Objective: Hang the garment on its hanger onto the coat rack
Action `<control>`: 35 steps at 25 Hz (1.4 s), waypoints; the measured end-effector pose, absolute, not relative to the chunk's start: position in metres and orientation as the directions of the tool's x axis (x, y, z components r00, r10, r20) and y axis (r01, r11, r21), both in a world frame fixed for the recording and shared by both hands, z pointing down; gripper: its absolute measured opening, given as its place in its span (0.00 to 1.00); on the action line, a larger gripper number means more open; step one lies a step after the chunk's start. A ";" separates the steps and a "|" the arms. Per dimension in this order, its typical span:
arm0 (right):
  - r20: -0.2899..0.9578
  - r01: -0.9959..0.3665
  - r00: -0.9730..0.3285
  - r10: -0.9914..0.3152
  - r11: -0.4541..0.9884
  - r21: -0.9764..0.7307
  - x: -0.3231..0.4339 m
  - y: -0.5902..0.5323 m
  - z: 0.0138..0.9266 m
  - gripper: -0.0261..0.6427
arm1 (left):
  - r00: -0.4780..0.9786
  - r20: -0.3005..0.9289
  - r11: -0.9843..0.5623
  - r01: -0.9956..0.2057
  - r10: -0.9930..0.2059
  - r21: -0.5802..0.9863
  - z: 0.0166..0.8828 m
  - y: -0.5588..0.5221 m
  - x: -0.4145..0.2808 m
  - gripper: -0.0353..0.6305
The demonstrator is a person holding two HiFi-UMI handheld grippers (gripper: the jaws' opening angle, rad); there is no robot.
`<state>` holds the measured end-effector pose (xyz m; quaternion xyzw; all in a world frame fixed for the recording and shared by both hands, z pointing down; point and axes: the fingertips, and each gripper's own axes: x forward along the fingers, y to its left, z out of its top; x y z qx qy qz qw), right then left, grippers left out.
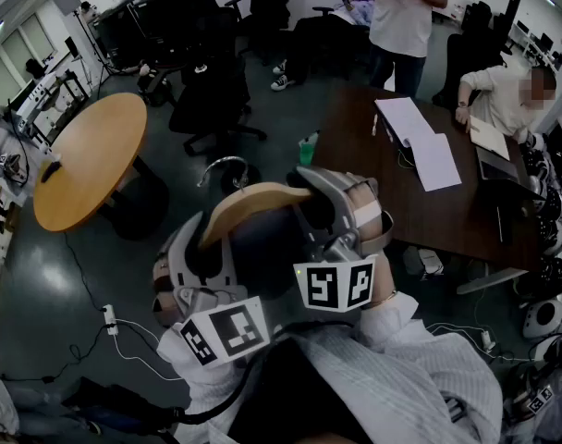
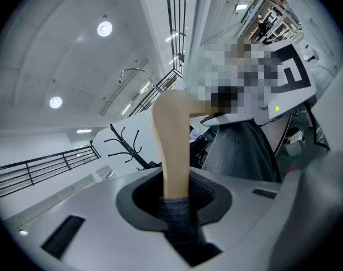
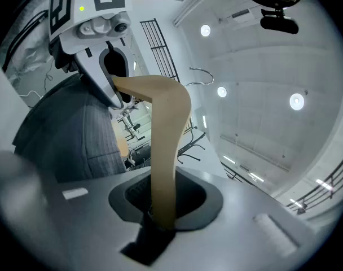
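Note:
A curved wooden hanger (image 1: 253, 207) with a metal hook (image 1: 223, 164) is held up between both grippers, with a dark garment (image 1: 262, 252) draped under it. My left gripper (image 1: 190, 271) is shut on the hanger's left arm (image 2: 172, 145), and dark knit fabric (image 2: 175, 210) sits in its jaws (image 2: 174, 193). The right gripper (image 1: 344, 218) is shut on the other arm (image 3: 166, 151), its jaws (image 3: 160, 203) pinching the wood. A black coat rack (image 2: 126, 143) stands in the distance in the left gripper view.
A round wooden table (image 1: 82, 160) stands at the left and a dark rectangular table (image 1: 355, 146) with papers at the right. Office chairs (image 1: 212, 109) fill the space ahead, people stand or sit beyond, and a power strip with cables (image 1: 110, 320) lies on the floor.

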<state>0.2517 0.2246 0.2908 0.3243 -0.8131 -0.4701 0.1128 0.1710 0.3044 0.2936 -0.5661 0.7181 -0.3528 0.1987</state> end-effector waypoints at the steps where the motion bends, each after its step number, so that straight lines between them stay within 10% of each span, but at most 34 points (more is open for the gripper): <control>1: -0.120 -0.421 -0.764 -0.634 0.349 0.837 0.252 0.224 0.292 0.14 | -0.280 0.116 0.109 -0.673 -0.953 -0.732 0.294 0.304 0.171 0.17; 22: -0.090 -0.383 -0.819 -0.566 0.423 0.821 0.253 0.214 0.316 0.16 | -0.357 0.152 0.145 -0.680 -0.922 -0.719 0.319 0.299 0.178 0.17; 35: -0.084 -0.384 -0.815 -0.574 0.426 0.819 0.103 0.161 0.316 0.16 | -0.351 0.170 0.129 -0.685 -0.921 -0.717 0.319 0.247 0.028 0.17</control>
